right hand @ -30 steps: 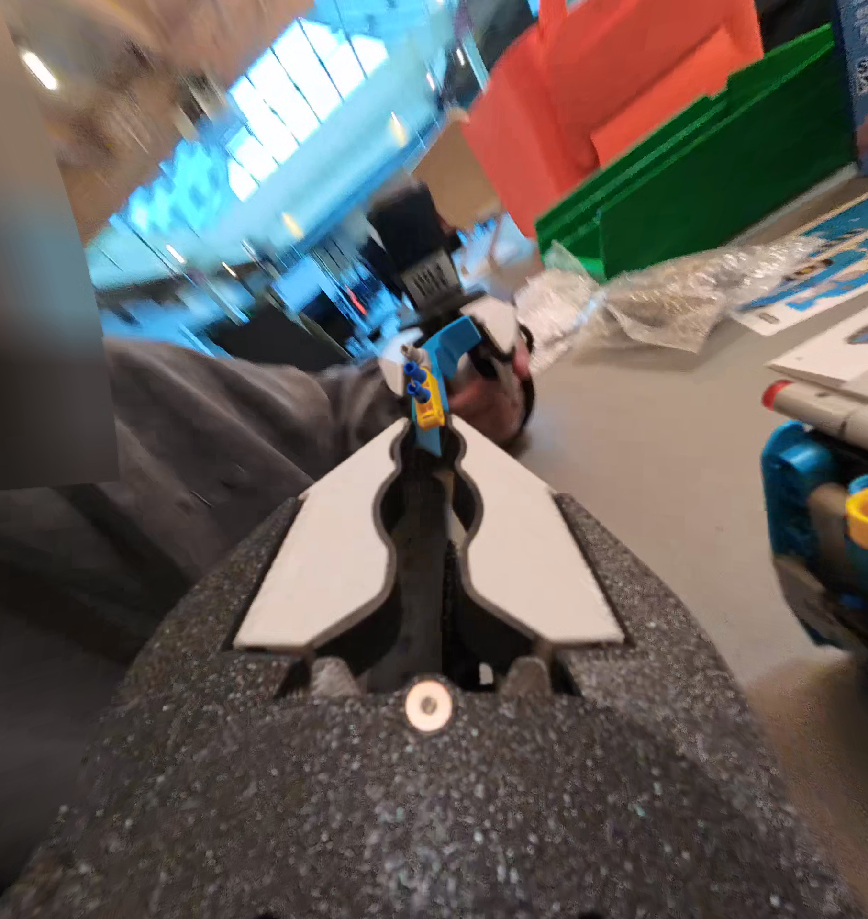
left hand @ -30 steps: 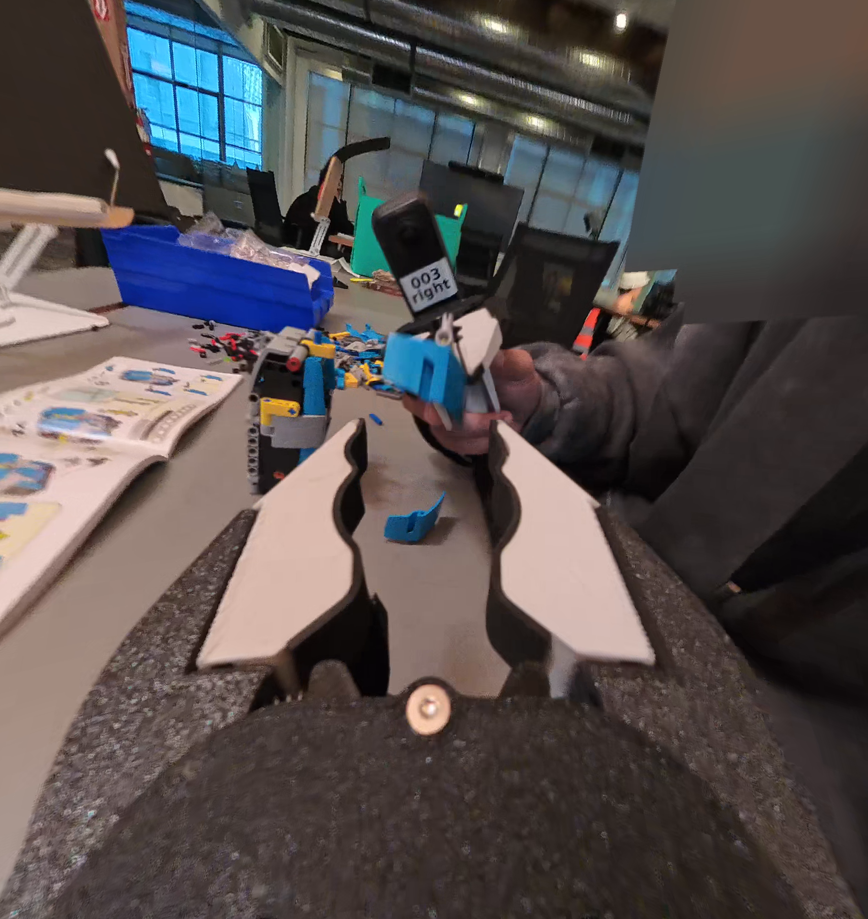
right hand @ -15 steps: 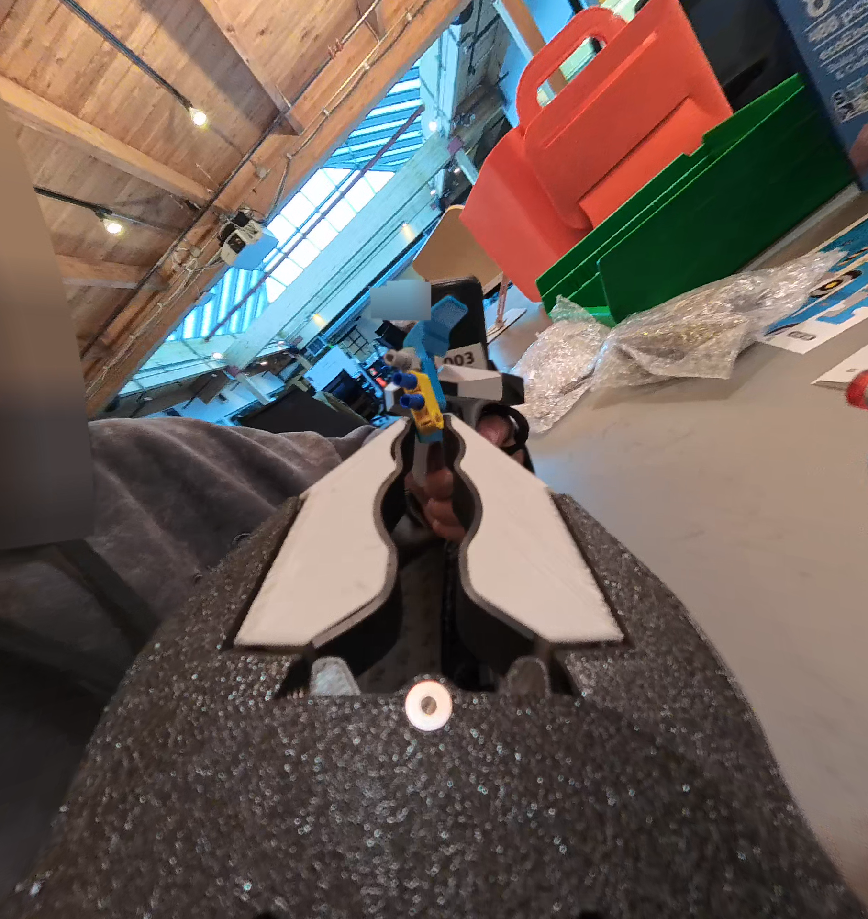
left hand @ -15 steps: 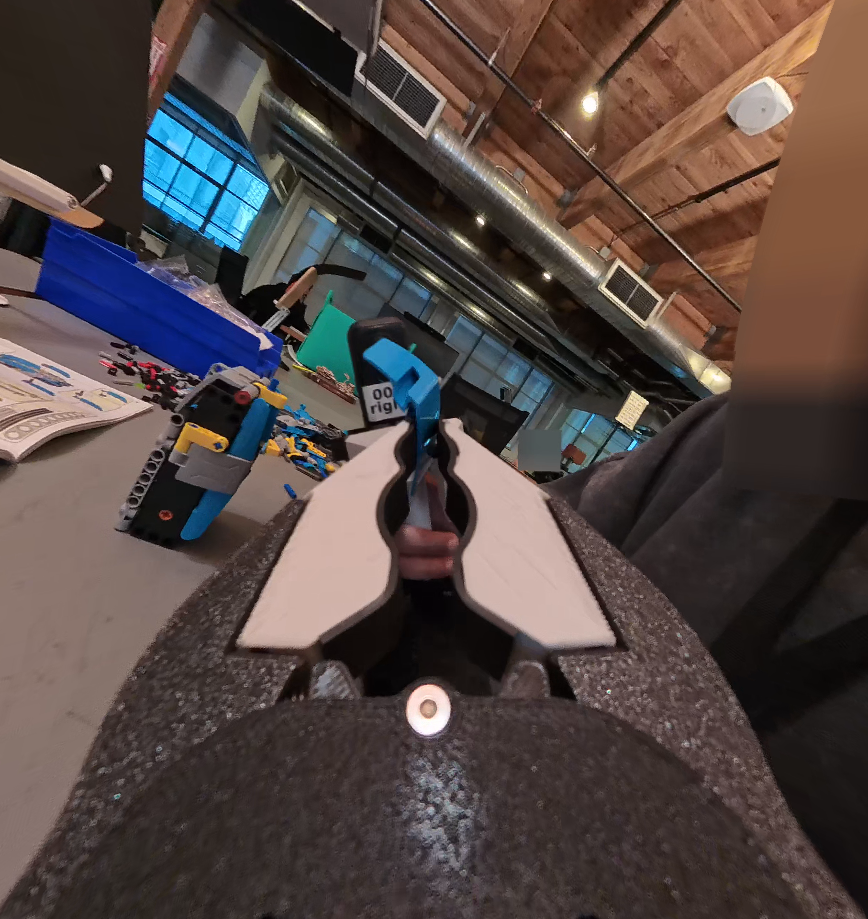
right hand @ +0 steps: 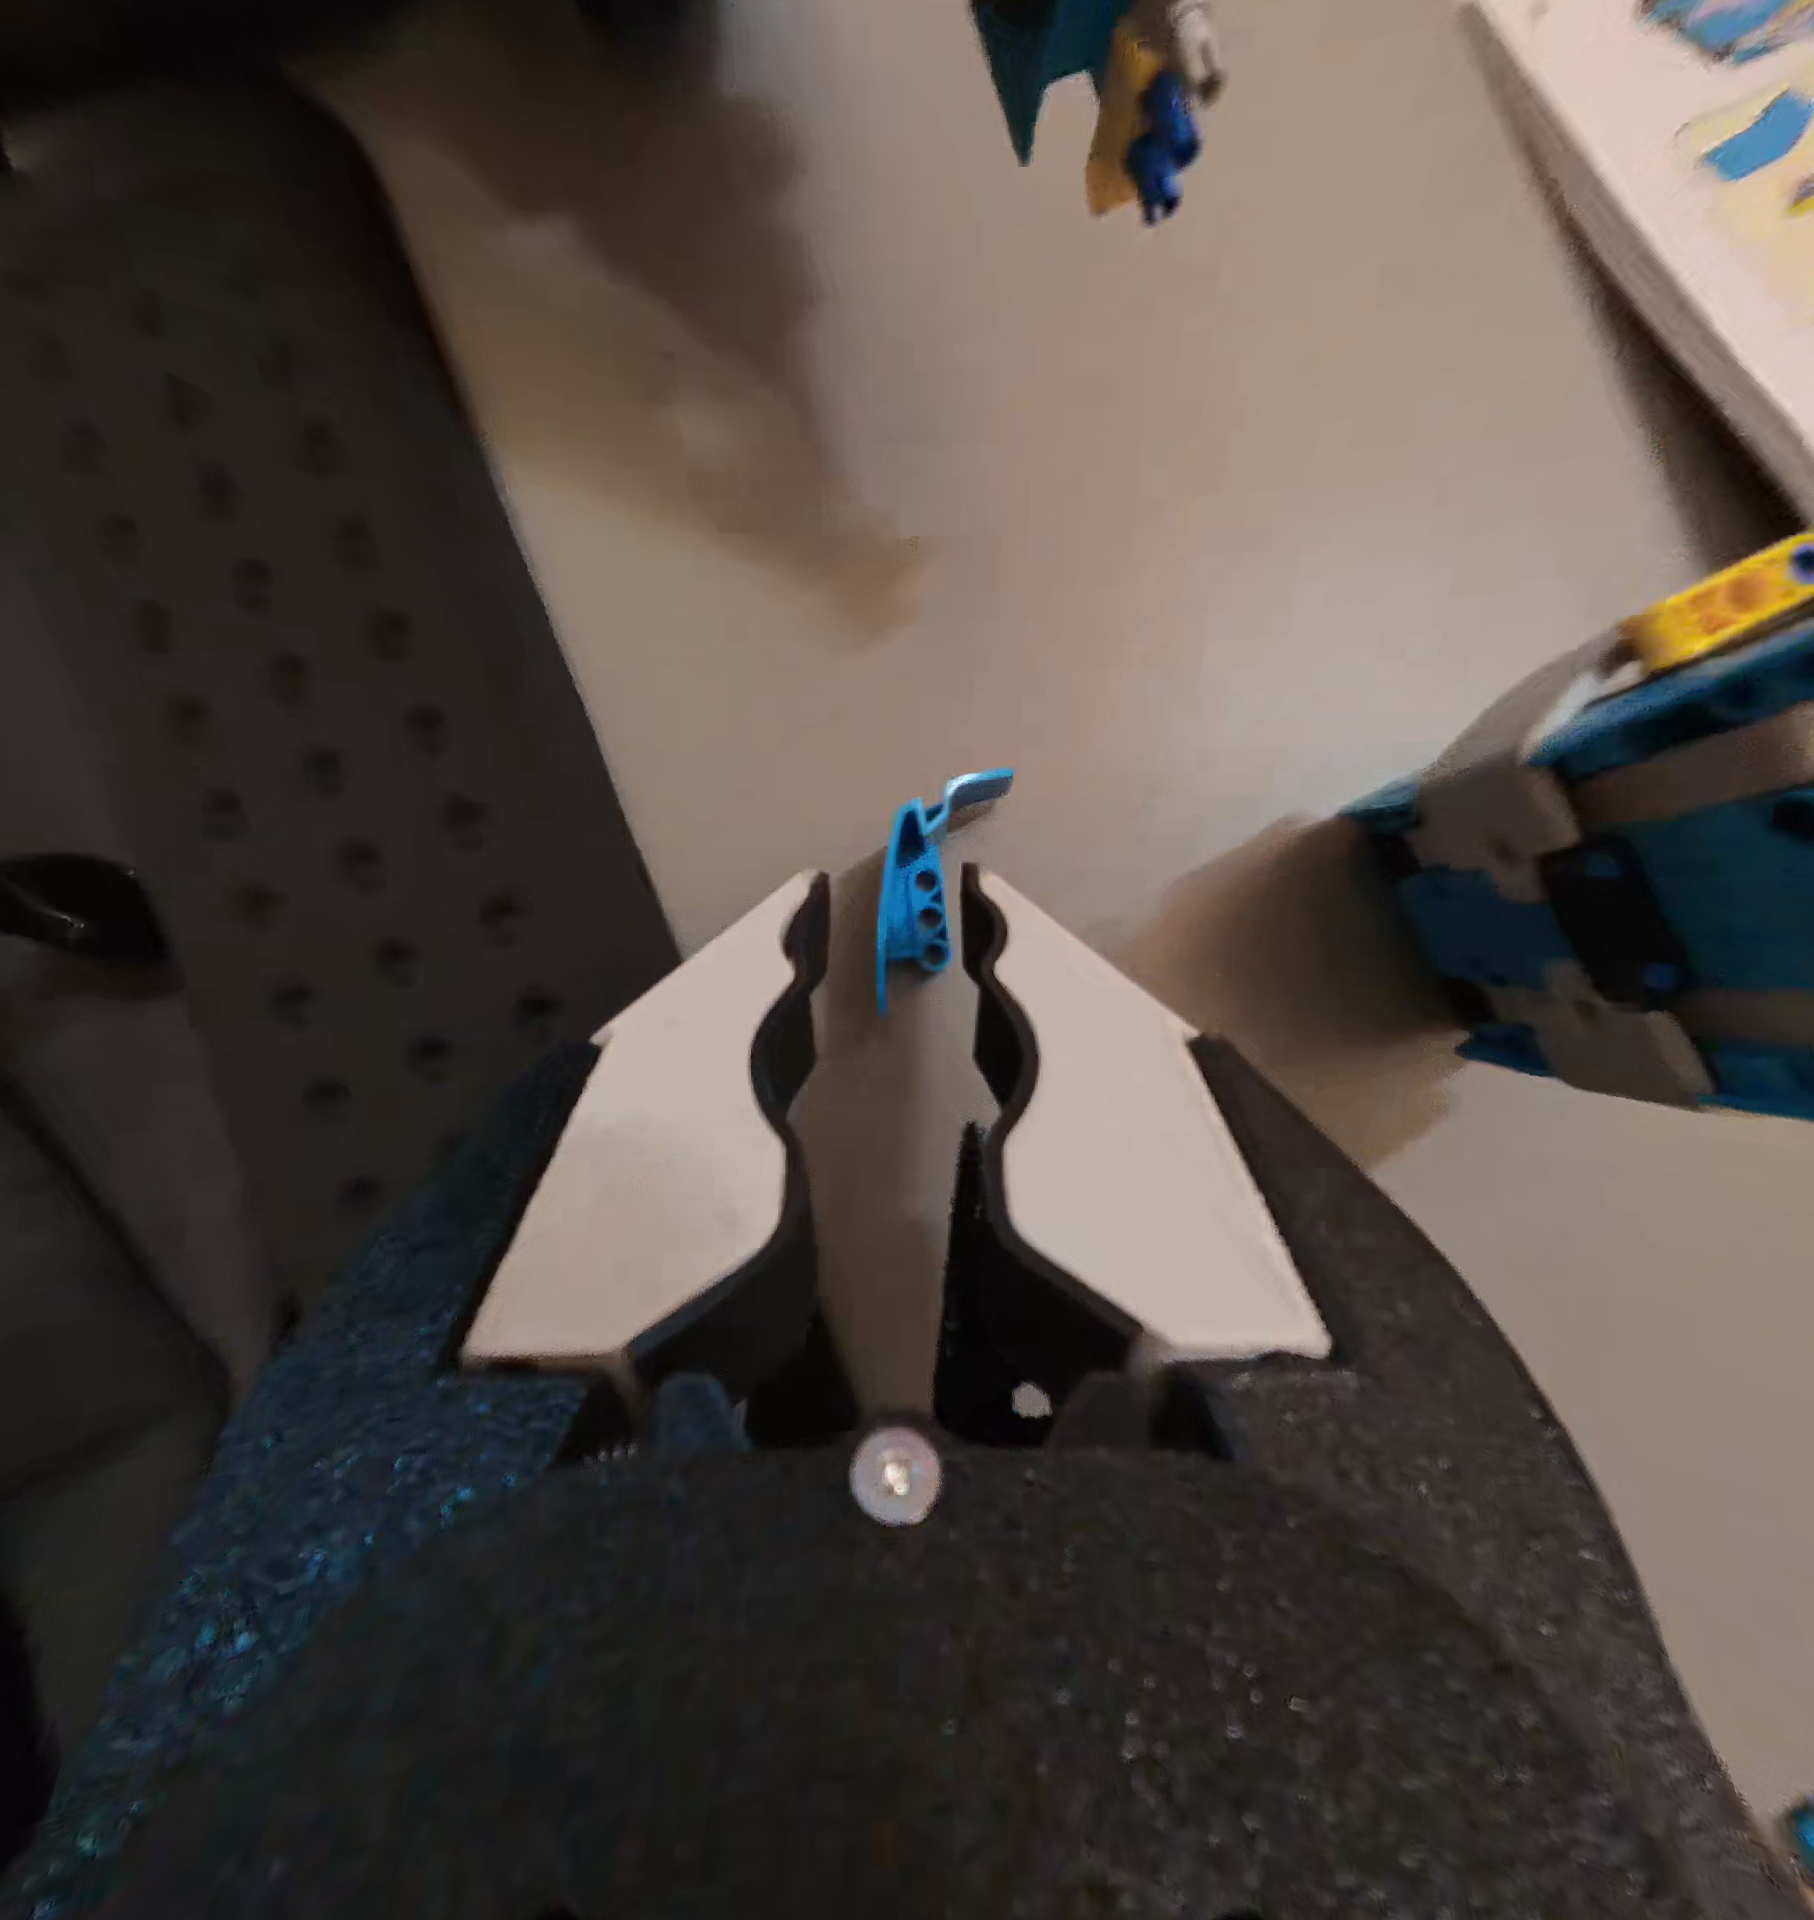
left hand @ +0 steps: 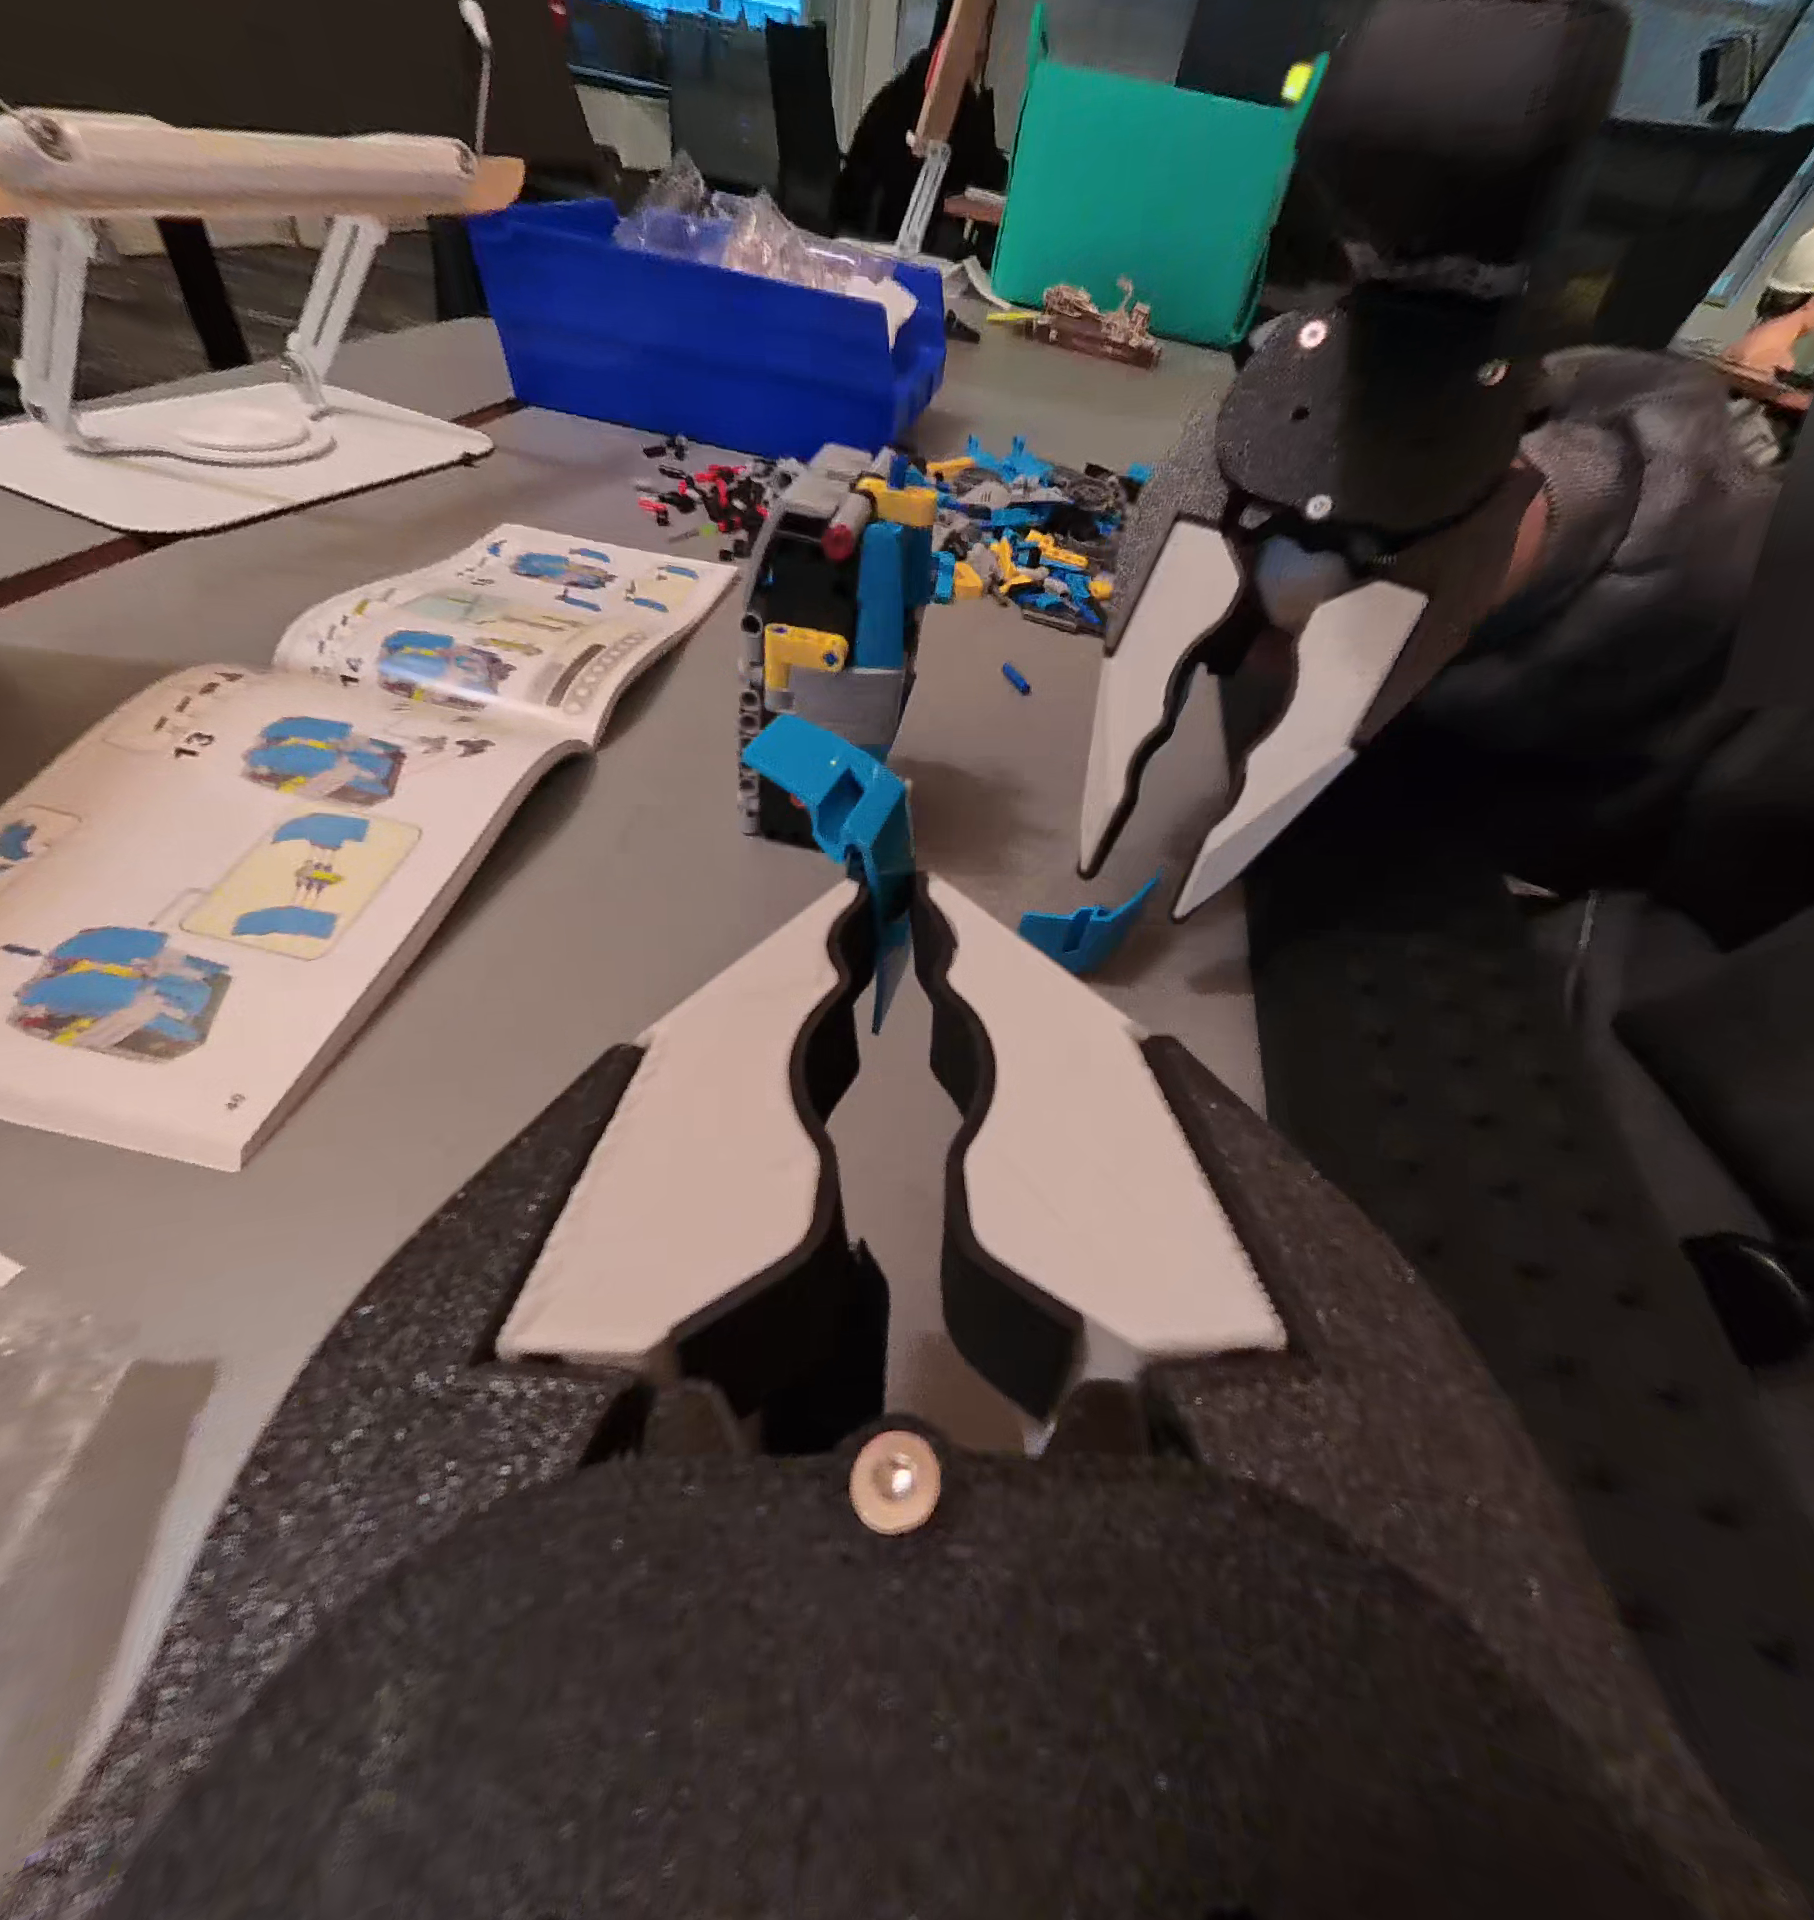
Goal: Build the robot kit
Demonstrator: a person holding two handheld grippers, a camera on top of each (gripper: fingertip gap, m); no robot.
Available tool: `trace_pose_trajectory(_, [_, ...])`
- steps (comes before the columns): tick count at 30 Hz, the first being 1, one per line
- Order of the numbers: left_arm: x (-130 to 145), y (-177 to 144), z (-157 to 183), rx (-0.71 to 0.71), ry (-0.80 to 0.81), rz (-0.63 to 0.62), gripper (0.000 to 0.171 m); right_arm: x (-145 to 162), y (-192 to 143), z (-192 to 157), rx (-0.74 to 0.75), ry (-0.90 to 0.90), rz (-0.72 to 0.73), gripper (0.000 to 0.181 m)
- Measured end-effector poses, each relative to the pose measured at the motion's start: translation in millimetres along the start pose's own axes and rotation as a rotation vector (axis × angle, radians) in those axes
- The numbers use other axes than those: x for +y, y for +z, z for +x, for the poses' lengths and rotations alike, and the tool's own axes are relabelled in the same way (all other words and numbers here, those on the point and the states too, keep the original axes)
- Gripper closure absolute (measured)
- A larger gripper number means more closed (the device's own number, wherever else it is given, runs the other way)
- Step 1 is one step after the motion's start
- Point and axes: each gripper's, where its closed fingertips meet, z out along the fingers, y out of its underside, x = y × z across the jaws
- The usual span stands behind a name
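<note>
An open booklet (left hand: pixel 290 790) and a black-blue model (left hand: pixel 830 634) flank my left gripper (left hand: pixel 887 904), which pinches a blue panel (left hand: pixel 841 800). My right gripper (right hand: pixel 895 883), narrowly parted, straddles a small blue piece (right hand: pixel 918 894) lying on the table (right hand: pixel 1142 499).

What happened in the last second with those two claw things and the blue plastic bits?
The blue assembly changed claws: the right gripper let it go, and the left gripper closed on it. The right one then swung down, open, around the small blue panel on the table. That panel, the upright model and the booklet stayed put.
</note>
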Motion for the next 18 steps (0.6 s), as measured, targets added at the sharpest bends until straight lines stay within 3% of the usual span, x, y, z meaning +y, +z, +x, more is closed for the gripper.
trace_pose_trajectory(6, [-1,2,11,0.044,-0.003,0.009,0.166,13,15,5,0.085,-0.063,-0.142,0.154])
trace_pose_trajectory(8, [0,3,14,0.061,-0.005,0.003,0.166,15,22,3,0.068,-0.071,-0.163,0.167])
trace_pose_trajectory(11, [-6,2,22,0.109,-0.047,0.044,0.167,15,21,6,0.075,-0.084,-0.168,0.169])
trace_pose_trajectory(13, [-15,-1,25,0.162,-0.141,0.102,0.167,-12,12,15,0.088,-0.046,0.016,0.169])
trace_pose_trajectory(16, [-23,-6,19,0.204,-0.284,0.169,0.167,-76,-34,27,-0.026,0.196,0.507,0.169])
trace_pose_trajectory(18, [-28,-8,16,0.231,-0.366,0.214,0.167,-105,-66,22,-0.25,0.353,0.817,0.17])
